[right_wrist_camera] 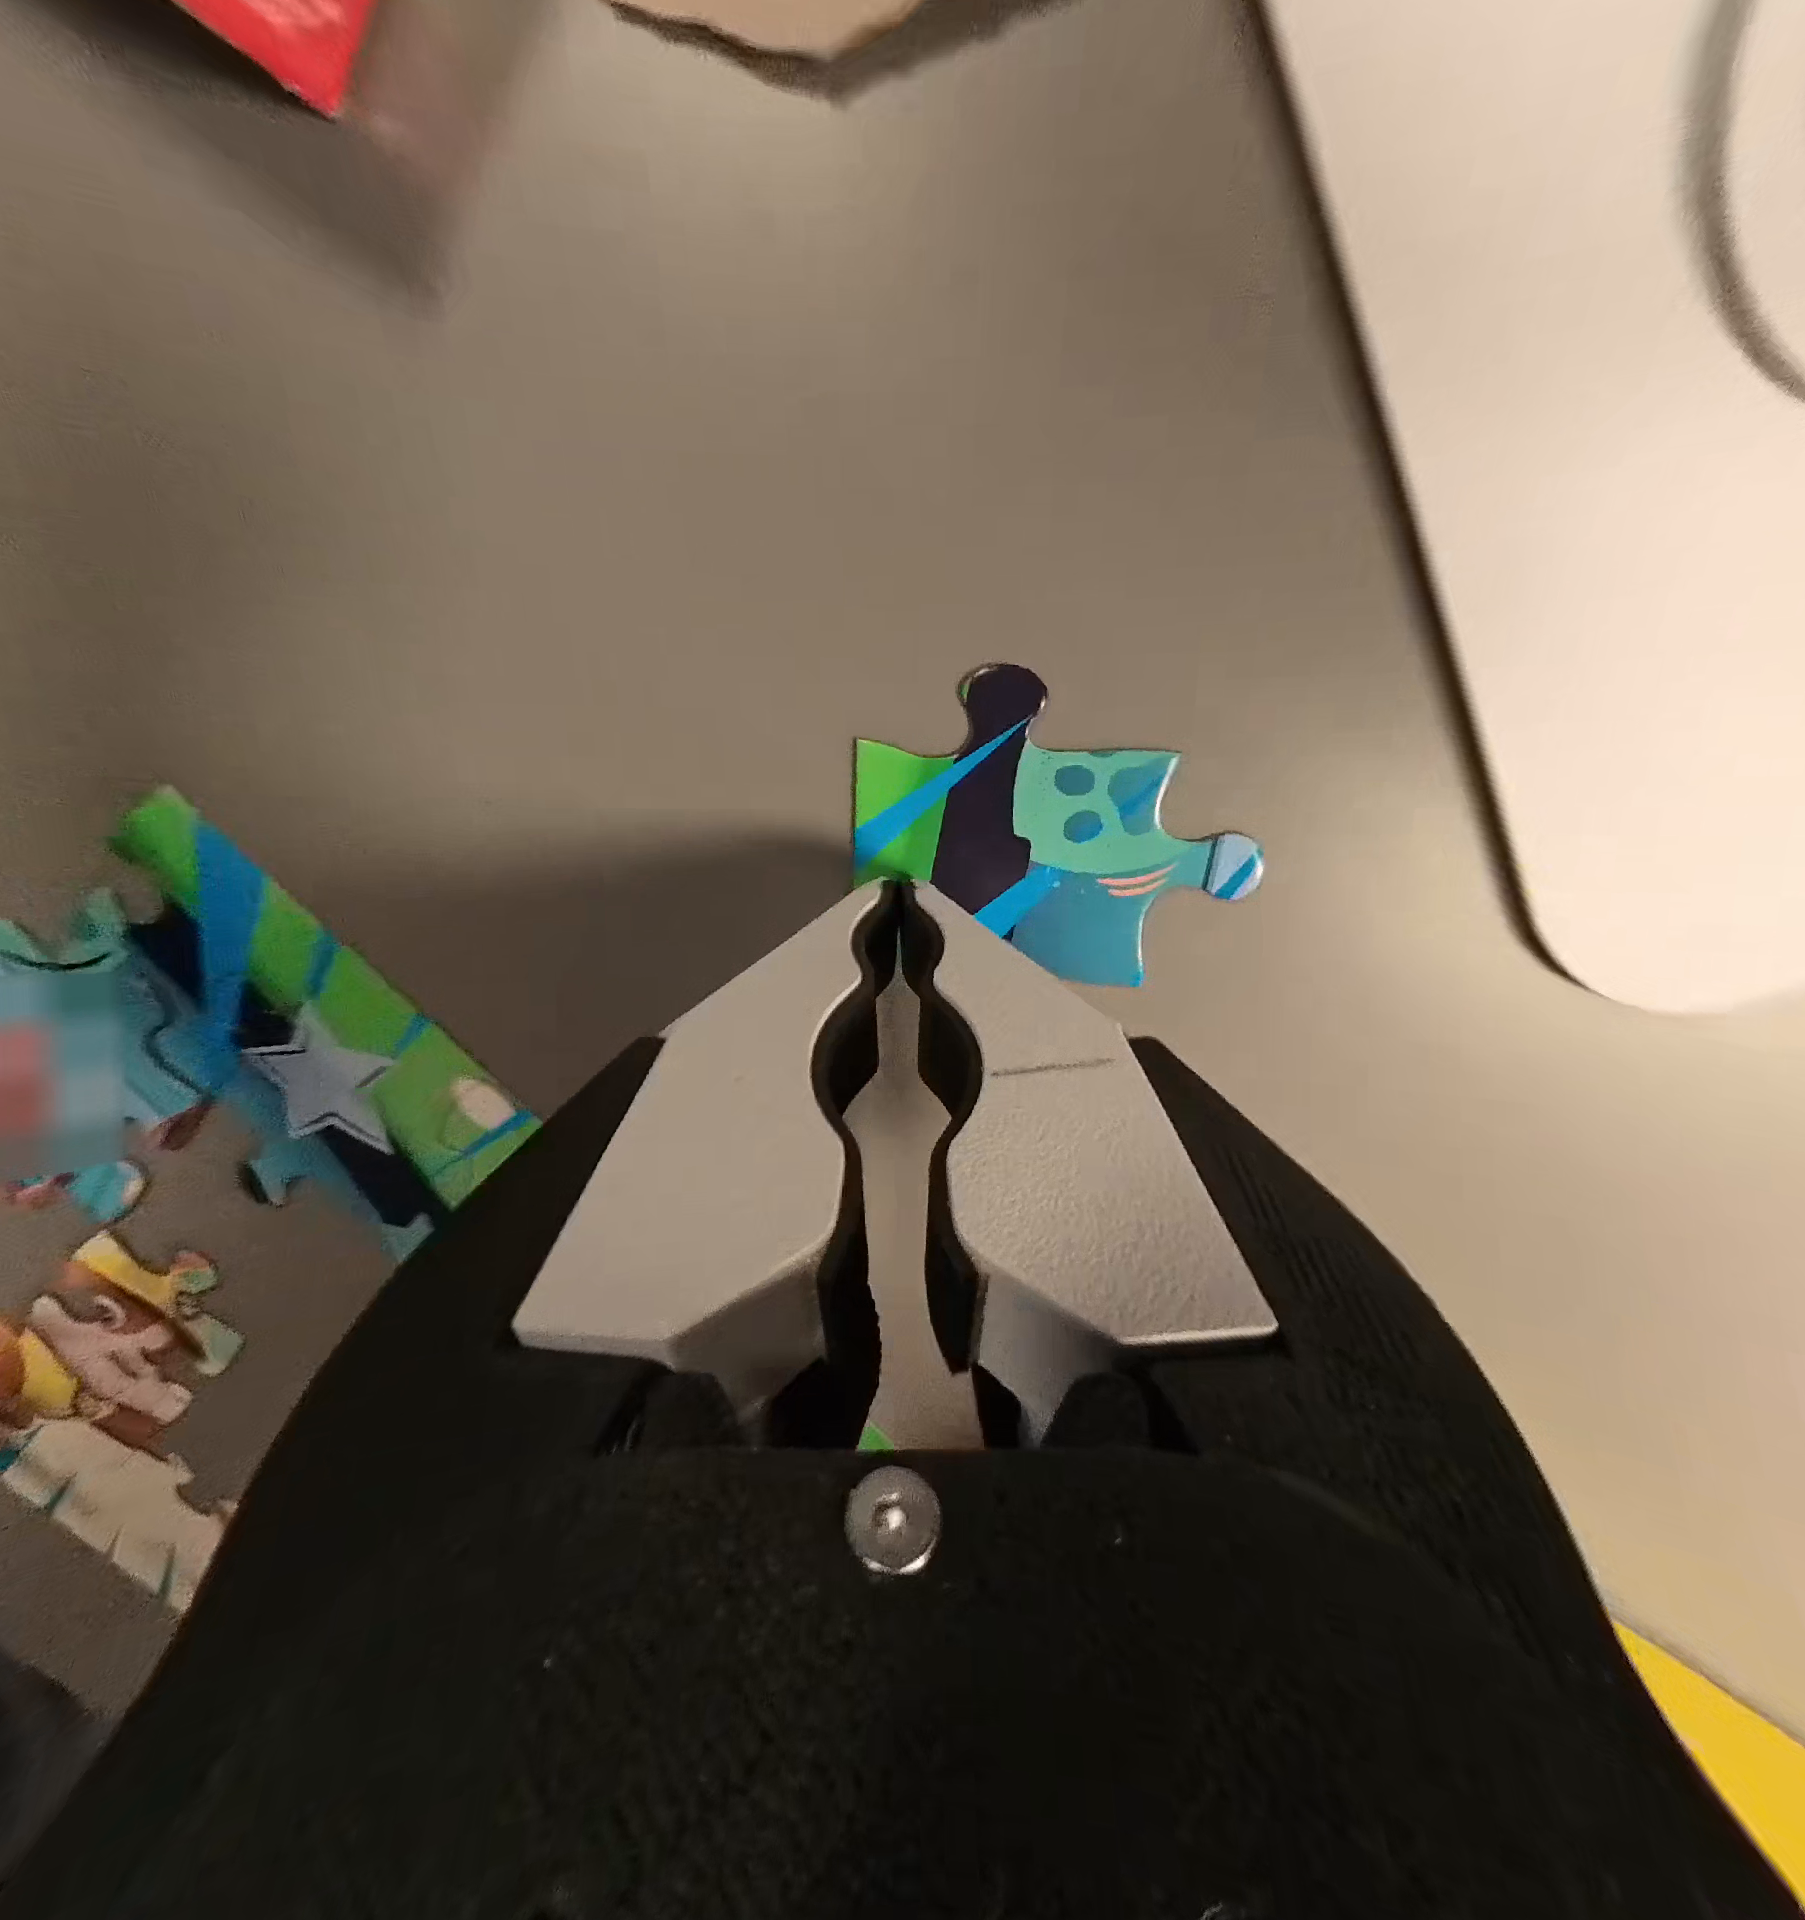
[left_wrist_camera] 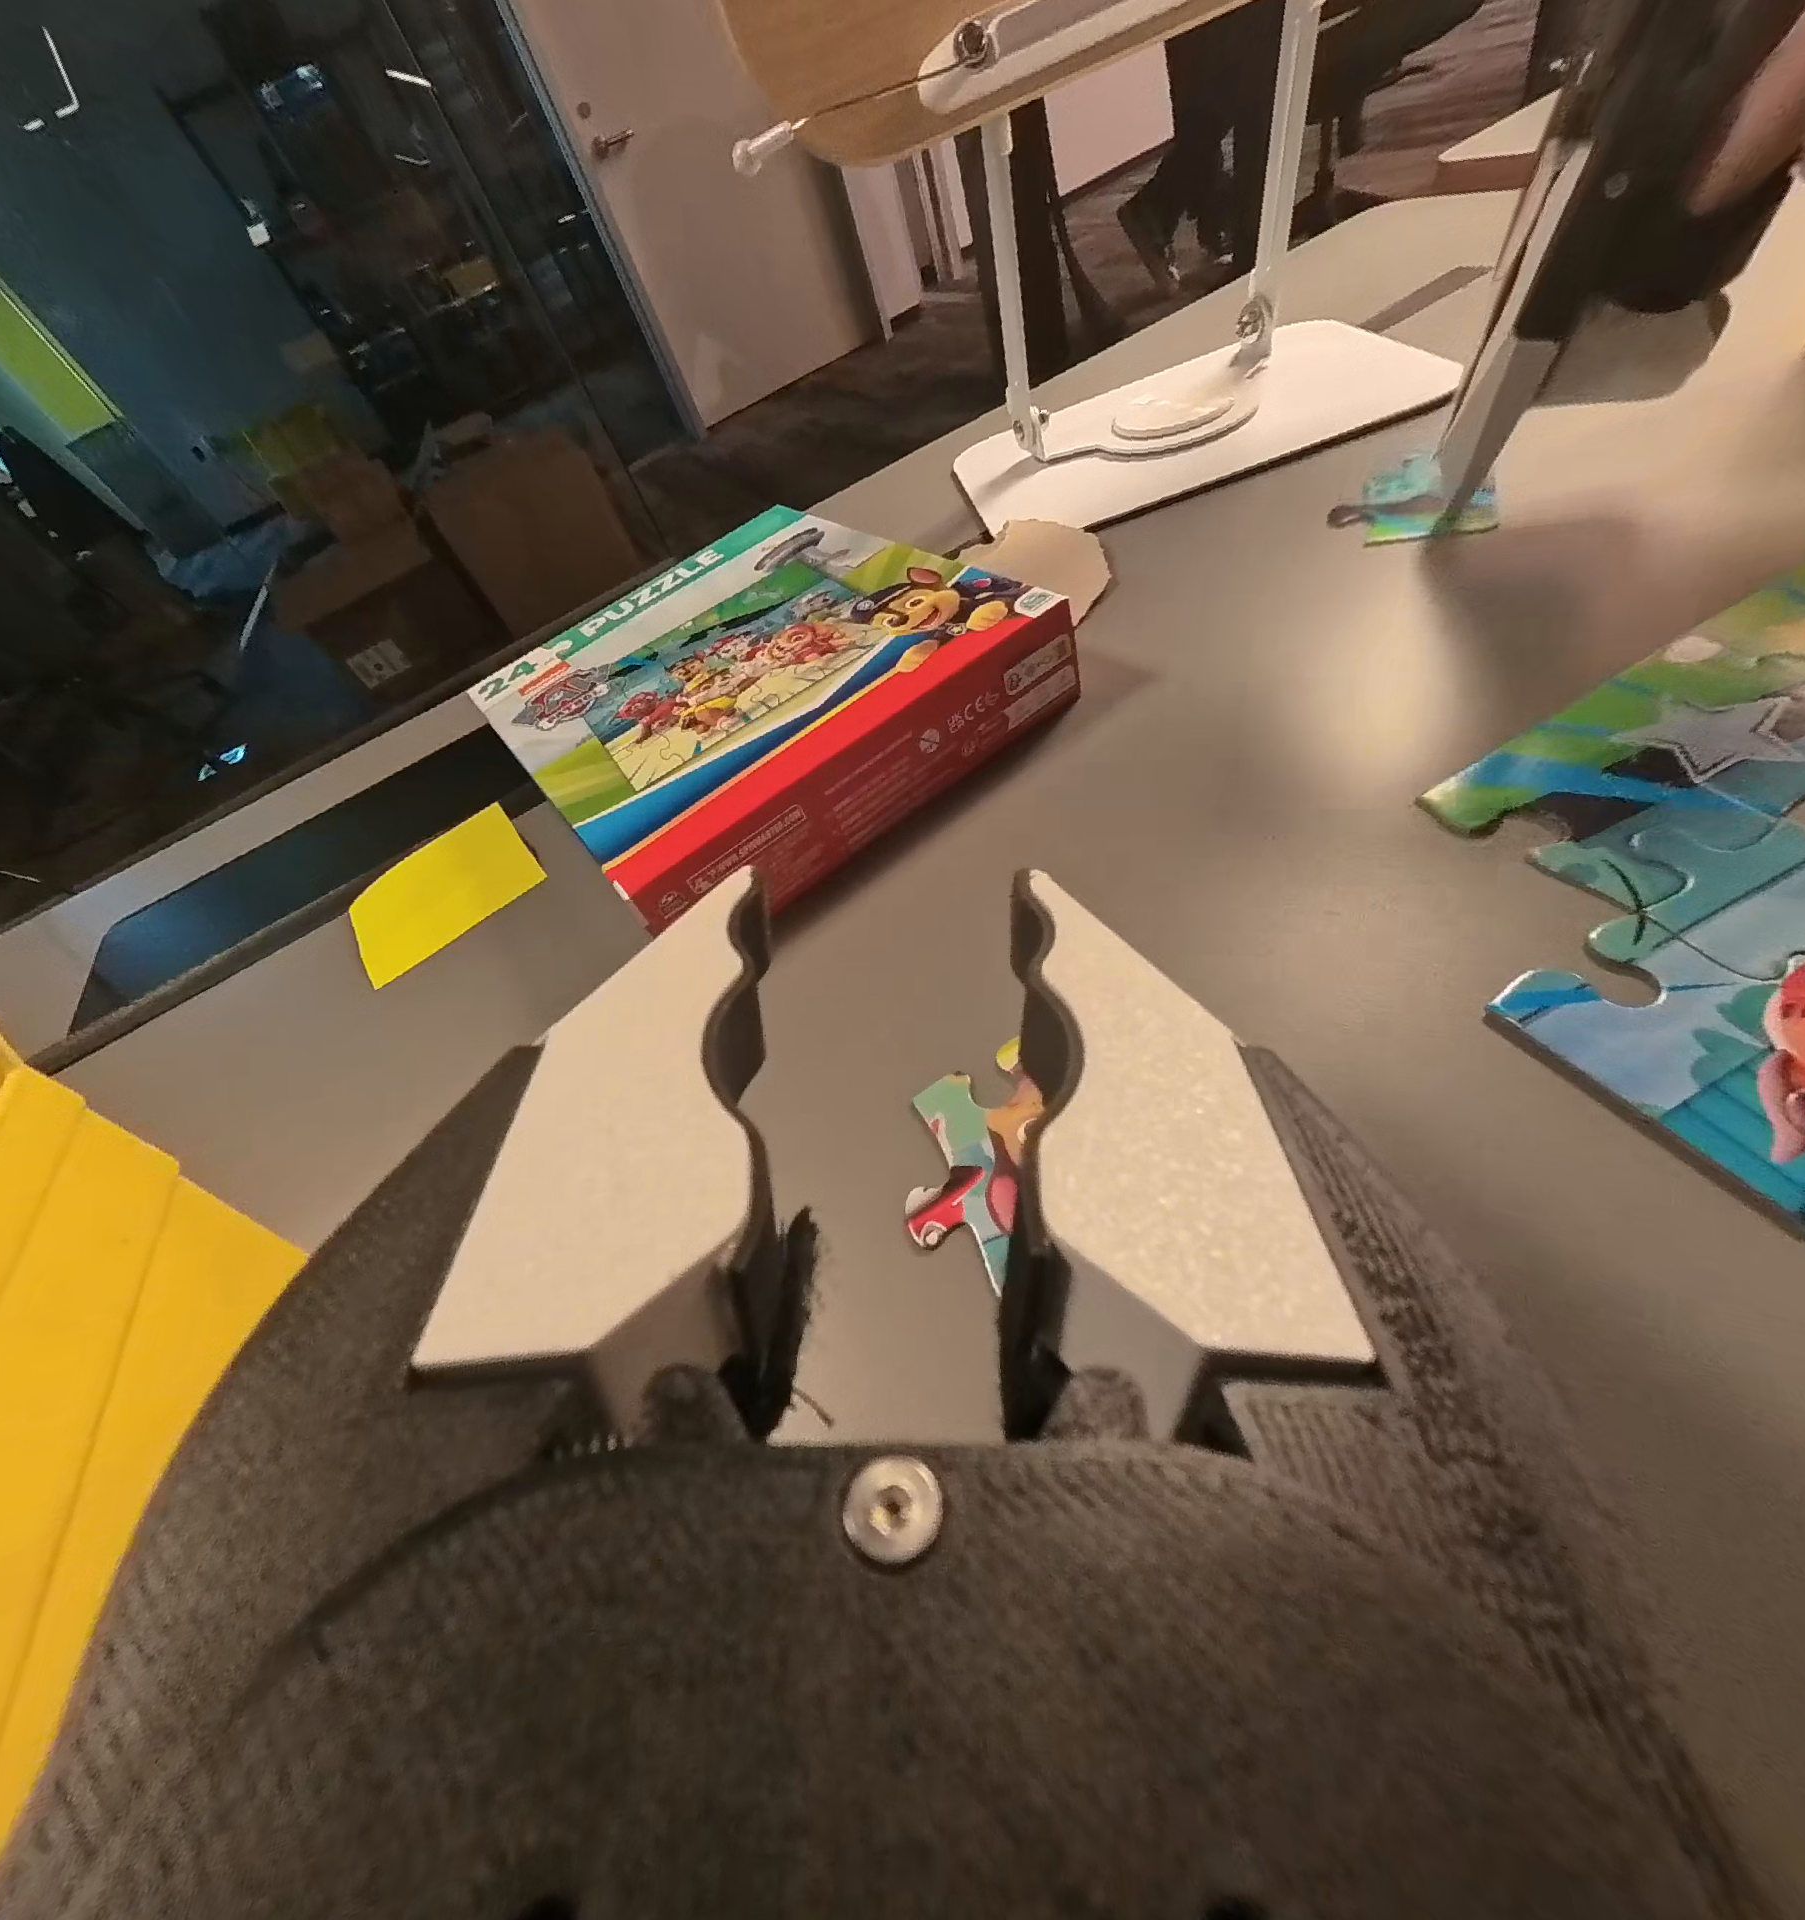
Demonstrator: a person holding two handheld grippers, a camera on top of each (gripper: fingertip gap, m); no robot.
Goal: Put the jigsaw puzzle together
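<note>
My left gripper [left_wrist_camera: 887, 894] is open above the grey table [left_wrist_camera: 1241, 727]. A loose colourful puzzle piece [left_wrist_camera: 965, 1174] lies flat on the table under the gap, close to the right finger [left_wrist_camera: 1137, 1122]; the pads do not press on it. My right gripper [right_wrist_camera: 896, 885] is shut, pad against pad. Its tips rest on the near left corner of a green, blue and teal puzzle piece [right_wrist_camera: 1074, 842] that lies flat on the table. In the left wrist view the same gripper [left_wrist_camera: 1454, 499] points down onto that piece [left_wrist_camera: 1402, 504].
A partly joined puzzle [left_wrist_camera: 1708, 935] lies at the right; it also shows in the right wrist view [right_wrist_camera: 285, 1018]. A red puzzle box [left_wrist_camera: 794, 707], a yellow note [left_wrist_camera: 446, 909], a white stand's base [left_wrist_camera: 1210, 416] and a yellow block [left_wrist_camera: 46, 1299] surround the working area. Left tips to right tips: about 30 cm. To reach the loose colourful puzzle piece [left_wrist_camera: 965, 1174] in a straight line is about 8 cm for my left fingers, about 30 cm for my right.
</note>
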